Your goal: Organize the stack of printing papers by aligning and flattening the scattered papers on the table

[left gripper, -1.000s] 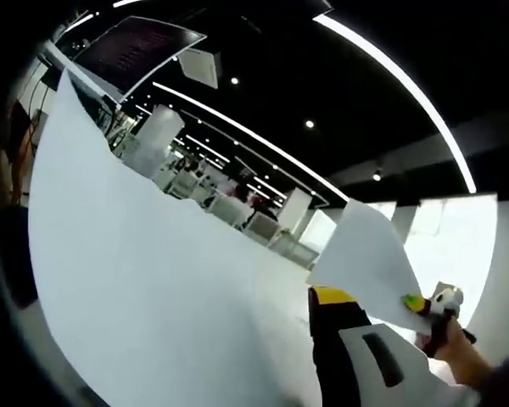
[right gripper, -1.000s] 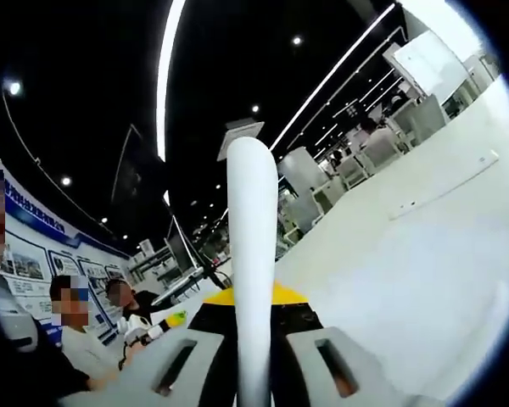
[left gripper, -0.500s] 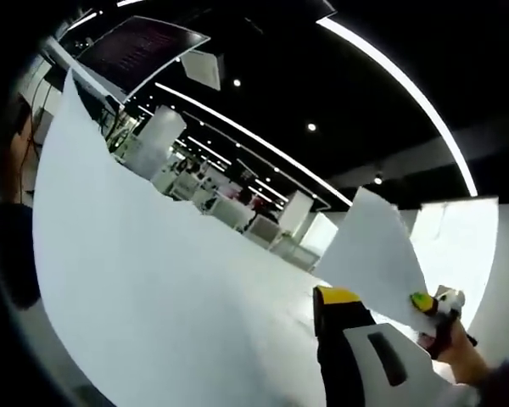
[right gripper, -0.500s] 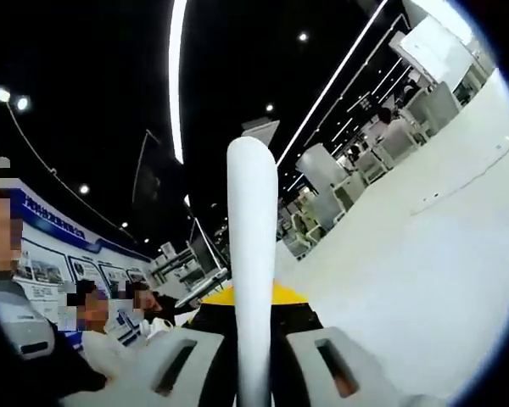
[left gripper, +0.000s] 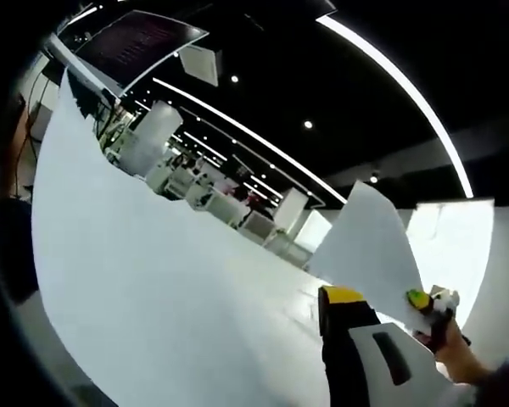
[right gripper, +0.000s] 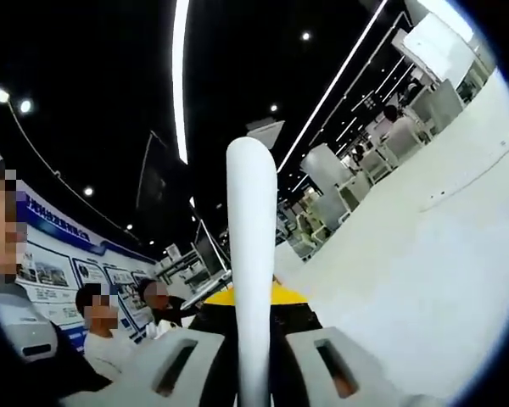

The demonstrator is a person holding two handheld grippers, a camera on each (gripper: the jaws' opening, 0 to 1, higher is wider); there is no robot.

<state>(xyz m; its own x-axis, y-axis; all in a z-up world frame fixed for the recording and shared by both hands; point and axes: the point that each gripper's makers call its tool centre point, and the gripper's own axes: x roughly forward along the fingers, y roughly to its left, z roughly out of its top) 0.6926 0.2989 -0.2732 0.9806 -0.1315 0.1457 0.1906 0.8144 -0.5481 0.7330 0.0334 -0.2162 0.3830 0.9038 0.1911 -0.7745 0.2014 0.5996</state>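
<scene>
Right gripper [right gripper: 254, 373], bottom centre of the right gripper view: both grey jaws rise side by side w/ a stack of white papers [right gripper: 252, 254] clamped edge-on between them, standing as a rounded white column up to mid-frame. Yellow-black gripper body just behind the sheet. Right half of that view is a pale floor [right gripper: 424, 254]; lower left has seated people [right gripper: 102, 339] under a blue wall display; dark ceiling w/ light strips [right gripper: 180, 76] across the top.

Left gripper [left gripper: 356, 356], lower right of the left gripper view: one grey jaw w/ yellow-black top visible; the big white sheet [left gripper: 153, 280] covers the rest, so cannot tell if jaws are closed on it or apart. Sheet spreads from bottom centre to upper left. At right, the other gripper, in a hand [left gripper: 445, 339], pinches the papers' far corner, which pokes up mid-right. Background: white desks, dark ceiling
</scene>
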